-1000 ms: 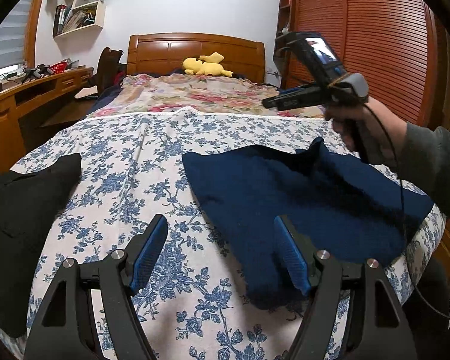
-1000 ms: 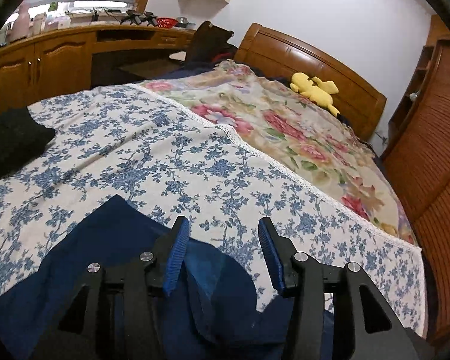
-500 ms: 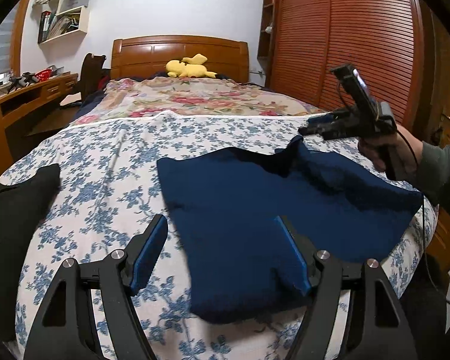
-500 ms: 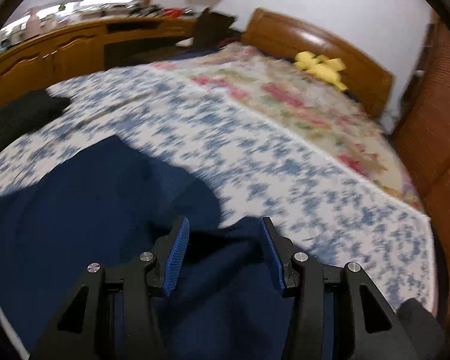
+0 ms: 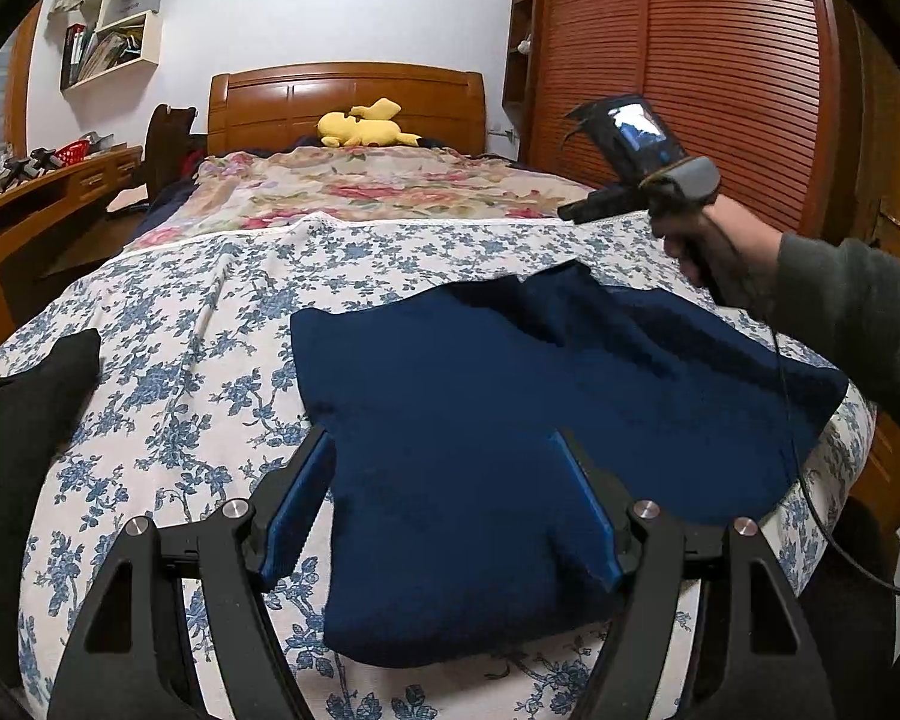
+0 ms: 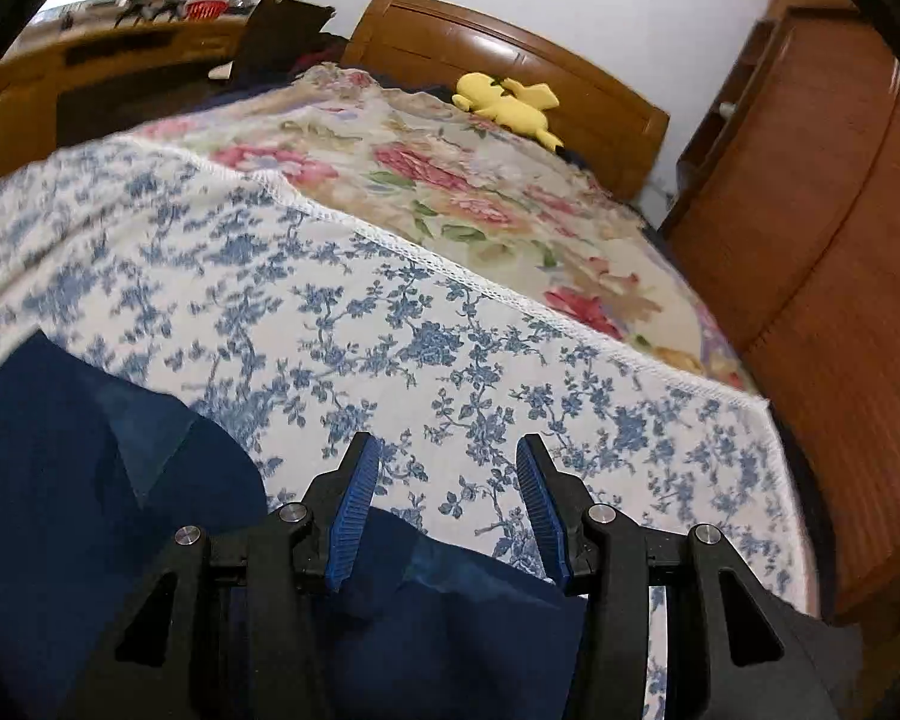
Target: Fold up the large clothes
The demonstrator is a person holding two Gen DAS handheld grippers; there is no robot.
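The black garment (image 5: 12, 432) is running off the left edge; the desk (image 6: 90, 78) is blurring in the right wrist view.

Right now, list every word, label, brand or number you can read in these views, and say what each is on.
None can be read.
Books on the wall shelf: spines too small and blurred.
Lit screen on the right tool: only a bright image, no legible text.

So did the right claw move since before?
Yes. In the left view the right claw has swung away from the headboard toward the wardrobe, above the far edge of the blue garment.
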